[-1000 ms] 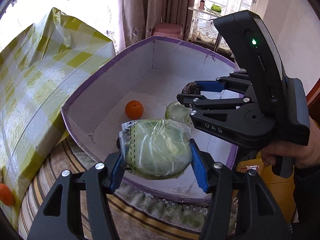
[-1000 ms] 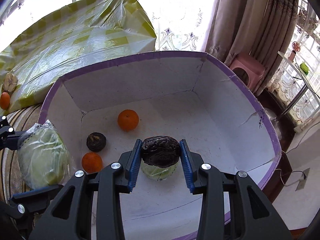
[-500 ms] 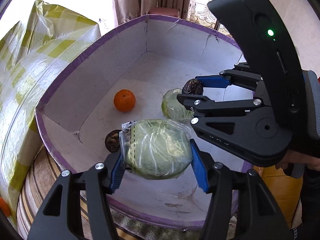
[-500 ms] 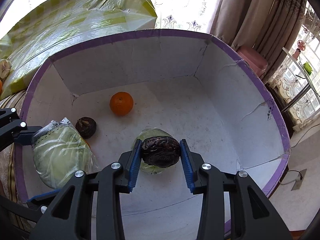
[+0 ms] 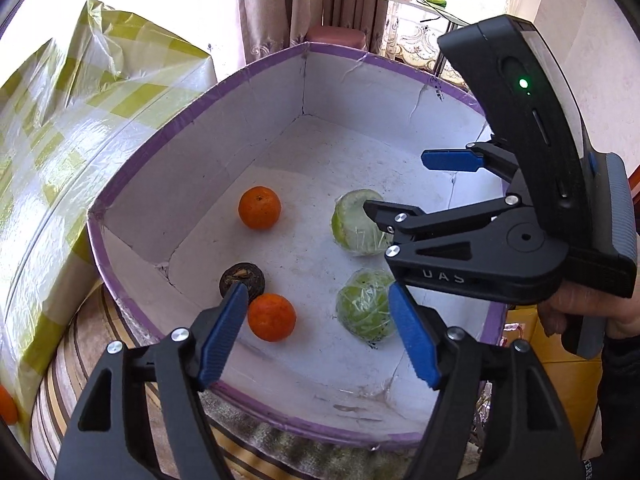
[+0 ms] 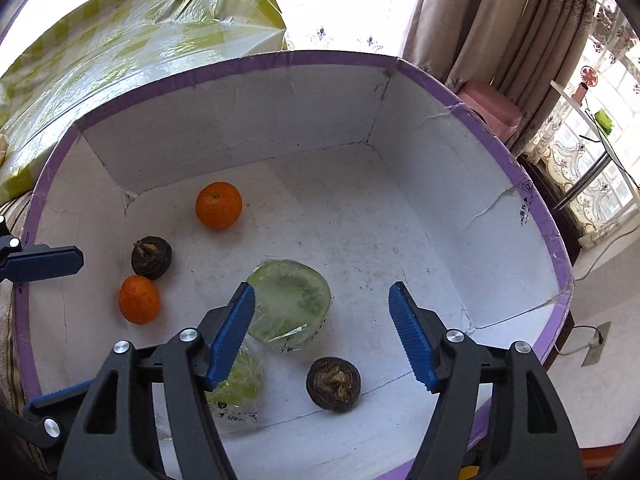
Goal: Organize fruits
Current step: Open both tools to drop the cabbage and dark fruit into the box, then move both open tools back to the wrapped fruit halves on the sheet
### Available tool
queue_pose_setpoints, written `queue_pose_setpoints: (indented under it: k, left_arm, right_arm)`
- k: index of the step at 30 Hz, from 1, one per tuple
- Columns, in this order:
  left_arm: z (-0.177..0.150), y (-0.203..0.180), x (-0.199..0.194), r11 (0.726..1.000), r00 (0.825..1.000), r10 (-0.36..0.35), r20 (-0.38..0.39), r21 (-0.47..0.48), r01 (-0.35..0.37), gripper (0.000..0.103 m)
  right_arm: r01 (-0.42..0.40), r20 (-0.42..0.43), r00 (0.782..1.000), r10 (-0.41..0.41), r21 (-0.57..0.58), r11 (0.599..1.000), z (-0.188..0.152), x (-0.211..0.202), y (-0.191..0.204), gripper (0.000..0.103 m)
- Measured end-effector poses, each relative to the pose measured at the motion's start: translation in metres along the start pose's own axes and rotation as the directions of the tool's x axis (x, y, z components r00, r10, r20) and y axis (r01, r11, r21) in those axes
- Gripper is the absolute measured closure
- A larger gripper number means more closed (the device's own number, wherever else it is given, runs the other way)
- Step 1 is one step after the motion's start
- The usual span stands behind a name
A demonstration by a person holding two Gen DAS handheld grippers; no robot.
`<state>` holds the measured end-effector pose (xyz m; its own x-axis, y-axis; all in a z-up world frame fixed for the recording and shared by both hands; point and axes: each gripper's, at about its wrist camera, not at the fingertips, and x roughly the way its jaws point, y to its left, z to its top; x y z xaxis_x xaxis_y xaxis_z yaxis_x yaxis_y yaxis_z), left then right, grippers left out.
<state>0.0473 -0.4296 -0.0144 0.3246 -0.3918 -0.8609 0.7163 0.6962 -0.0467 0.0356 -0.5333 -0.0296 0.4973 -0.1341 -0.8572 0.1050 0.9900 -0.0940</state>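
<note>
Jaws on both grippers are opening with nothing between them: left gripper has dropped its plastic-wrapped green cabbage, right gripper its dark brown round fruit. Both now lie on the floor of the white purple-rimmed cardboard box, beside the cut cabbage half; farther in, two oranges and another dark fruit. Both drops look done.

Cardboard box matt white inside, scuffed, creased. Oranges dimpled, slightly shiny. Greens between right fingers in glossy crinkled plastic wrap. Finger pads ribbed blue rubber; gripper bodies matt black plastic.
</note>
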Motion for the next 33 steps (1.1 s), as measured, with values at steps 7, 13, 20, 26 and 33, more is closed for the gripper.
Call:
queue_pose_setpoints:
  k: [7, 13, 20, 26, 33]
  left_arm:
    - [-0.010, 0.021, -0.043, 0.996, 0.991, 0.070, 0.116, -0.067, -0.062, 0.017]
    - [-0.029, 0.062, -0.086, 0.980, 0.975, 0.119, 0.188, -0.182, -0.085, 0.017]
    - [-0.068, 0.109, -0.137, 0.942, 0.950, 0.190, 0.247, -0.319, -0.105, 0.016]
    - [-0.108, 0.140, -0.171, 0.902, 0.930, 0.248, 0.272, -0.415, -0.119, 0.016]
    - [-0.165, 0.178, -0.200, 0.823, 0.910, 0.323, 0.258, -0.552, -0.135, 0.016]
  right_arm:
    - [-0.034, 0.081, 0.996, 0.035, -0.010, 0.999, 0.014, -0.030, 0.011, 0.018]
    - [-0.089, 0.154, 0.984, 0.092, -0.028, 0.996, 0.029, -0.060, 0.034, 0.017]
    - [-0.158, 0.151, 0.973, 0.173, -0.105, 0.982, 0.037, -0.074, 0.073, 0.017]
    - [-0.200, 0.127, 0.966, 0.224, -0.177, 0.964, 0.031, -0.077, 0.109, 0.017]
    - [-0.244, 0.092, 0.958, 0.270, -0.227, 0.943, 0.029, -0.074, 0.140, 0.017]
